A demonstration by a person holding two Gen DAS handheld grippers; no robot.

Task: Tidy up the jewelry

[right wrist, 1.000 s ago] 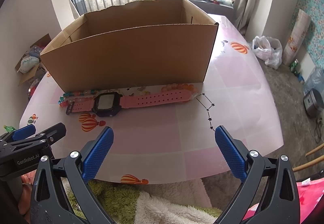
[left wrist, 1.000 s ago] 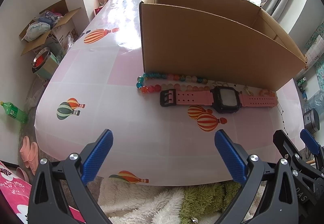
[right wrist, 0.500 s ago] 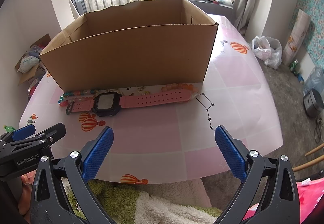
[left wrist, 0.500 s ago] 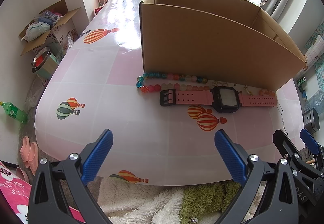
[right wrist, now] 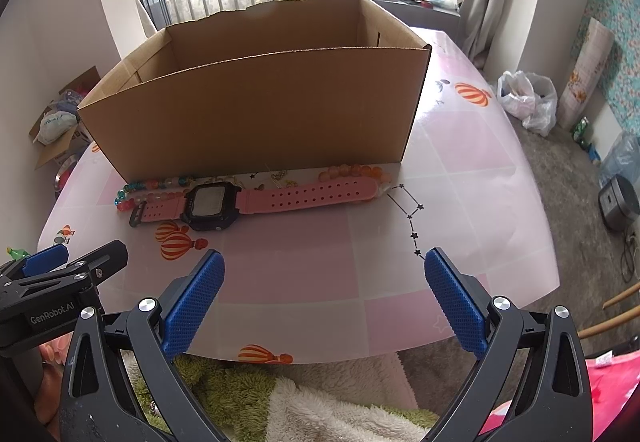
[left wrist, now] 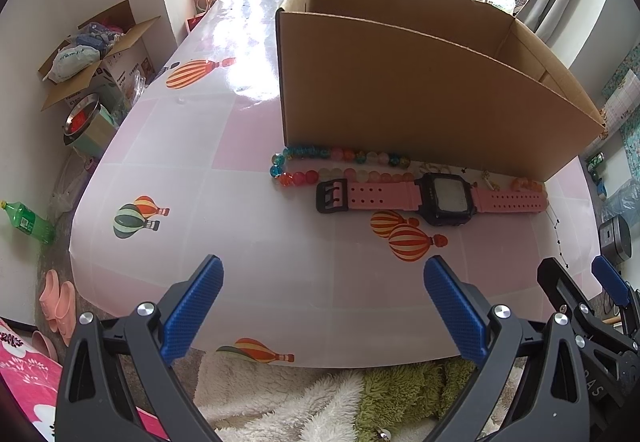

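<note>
the left gripper (left wrist: 323, 296), black-framed with blue ribbed pads, hangs over the near edge of the table with its jaws spread wide and nothing between them. the right gripper (right wrist: 324, 294), the same build, is likewise wide apart and empty; it shows at the right edge of the left wrist view, just beside the left one.

a glossy pink-and-white checked tabletop printed with striped hot-air balloons (left wrist: 192, 178) carries everything. a large open brown cardboard box (left wrist: 420, 98) stands upright toward the far side. along the foot of its near wall lie the jewelry pieces, all well apart from both grippers:

- a pink-strapped digital wristwatch with a black square case and black buckle (left wrist: 432, 198), lying flat and stretched out parallel to the box wall, buckle end to the left in both views.
- a folded strand of round glass beads in blue, red, orange and pale pink (left wrist: 332, 166), between the watch and the box, its looped end poking out past the box's left corner; the nearer run of beads lies just beside the watch strap.
- a short cluster of orange-pink beads (right wrist: 356, 172) by the watch's holed strap end, near the box's right corner.
- a small gold-coloured chain piece (right wrist: 280, 175) against the box wall — too small to make out further.

beyond the table edge, a fluffy white and green rug (right wrist: 304, 402) covers the floor below the grippers.
</note>
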